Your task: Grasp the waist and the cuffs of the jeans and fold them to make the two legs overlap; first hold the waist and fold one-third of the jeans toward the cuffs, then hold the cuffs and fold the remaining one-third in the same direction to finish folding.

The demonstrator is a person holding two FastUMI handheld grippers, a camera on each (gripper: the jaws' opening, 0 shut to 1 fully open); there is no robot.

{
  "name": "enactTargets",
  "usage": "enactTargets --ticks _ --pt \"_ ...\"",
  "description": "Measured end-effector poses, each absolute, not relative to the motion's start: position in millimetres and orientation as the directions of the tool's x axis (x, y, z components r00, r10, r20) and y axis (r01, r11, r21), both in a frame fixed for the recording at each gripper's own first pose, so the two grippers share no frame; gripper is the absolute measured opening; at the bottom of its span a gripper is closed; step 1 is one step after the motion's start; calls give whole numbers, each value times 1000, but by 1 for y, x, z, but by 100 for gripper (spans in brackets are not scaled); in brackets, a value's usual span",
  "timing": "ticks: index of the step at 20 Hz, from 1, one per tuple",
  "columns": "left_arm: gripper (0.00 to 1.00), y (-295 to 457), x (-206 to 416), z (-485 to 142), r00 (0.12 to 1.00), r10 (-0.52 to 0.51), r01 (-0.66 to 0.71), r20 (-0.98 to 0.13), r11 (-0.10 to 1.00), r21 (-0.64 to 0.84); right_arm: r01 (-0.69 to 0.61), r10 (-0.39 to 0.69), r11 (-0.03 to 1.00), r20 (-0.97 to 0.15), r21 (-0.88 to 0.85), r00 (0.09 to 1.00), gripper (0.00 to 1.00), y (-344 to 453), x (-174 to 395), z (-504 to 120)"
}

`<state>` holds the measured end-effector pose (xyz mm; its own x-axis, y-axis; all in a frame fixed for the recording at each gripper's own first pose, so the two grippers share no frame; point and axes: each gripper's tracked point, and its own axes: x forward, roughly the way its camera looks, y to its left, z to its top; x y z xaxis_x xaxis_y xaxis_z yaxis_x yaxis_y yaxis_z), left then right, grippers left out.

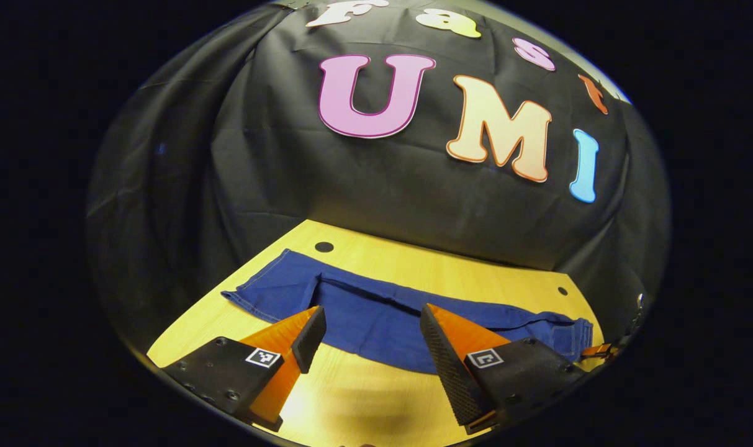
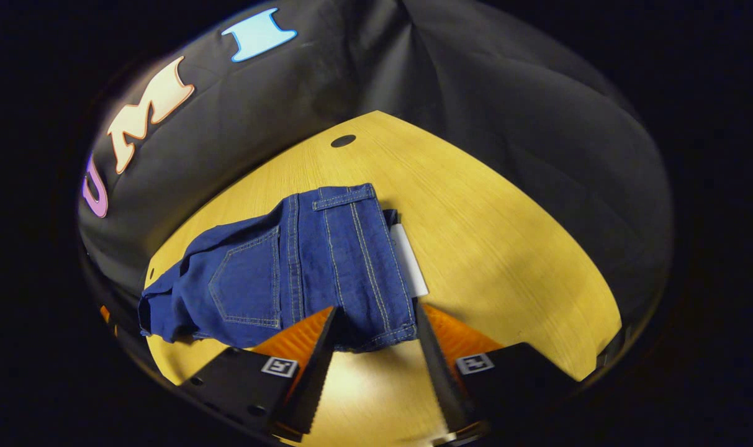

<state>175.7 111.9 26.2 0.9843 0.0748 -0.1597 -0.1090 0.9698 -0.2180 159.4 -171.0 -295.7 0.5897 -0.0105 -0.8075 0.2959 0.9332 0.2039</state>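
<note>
Blue jeans (image 1: 376, 316) lie flat and stretched across the wooden table (image 1: 413, 261). The cuff end (image 1: 258, 292) is at the left and the waist end (image 1: 568, 332) at the right in the left gripper view. My left gripper (image 1: 372, 310) hovers open over the near edge of the legs, holding nothing. In the right gripper view the waist part of the jeans (image 2: 326, 261) shows a back pocket (image 2: 246, 285), and a white label (image 2: 410, 261) pokes out beside it. My right gripper (image 2: 375, 307) stands open, a finger on either side of the near waist corner (image 2: 382, 332); whether it touches the cloth I cannot tell.
The black cloth wall (image 1: 413, 186) hangs close behind the table's far edge. Small dark round holes (image 1: 324, 246) (image 2: 343, 141) mark the tabletop. Bare wood (image 2: 506, 261) spreads to the right of the waist in the right gripper view.
</note>
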Motion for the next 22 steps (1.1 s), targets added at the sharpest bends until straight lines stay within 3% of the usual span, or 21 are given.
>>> enactTargets --ticks 1,3,6,7,9,12,14,22 --pt "93 113 175 24 982 81 -118 -168 967 -224 322 -15 921 -808 218 590 63 -173 161 -295" --pt "94 117 175 20 981 81 -125 -178 960 -251 342 10 906 -823 248 568 57 -167 157 -295" --pt "93 133 176 16 979 91 -139 -182 952 -273 403 18 859 -807 314 590 36 -168 162 -294" --pt "93 139 177 13 979 88 -138 -186 951 -277 420 8 850 -806 317 592 23 -167 160 -293" --pt "93 151 177 15 980 69 -120 -187 954 -275 429 -57 866 -801 258 596 13 -168 161 -293" --pt "93 174 181 23 984 47 -92 -174 961 -260 431 -173 891 -773 141 610 7 -162 160 -276" --pt "93 186 185 25 985 21 -66 -172 963 -261 429 -218 897 -740 105 637 8 -157 159 -262" --pt "93 220 199 10 981 -64 9 -181 957 -291 403 -267 910 -602 100 753 5 -122 155 -177"
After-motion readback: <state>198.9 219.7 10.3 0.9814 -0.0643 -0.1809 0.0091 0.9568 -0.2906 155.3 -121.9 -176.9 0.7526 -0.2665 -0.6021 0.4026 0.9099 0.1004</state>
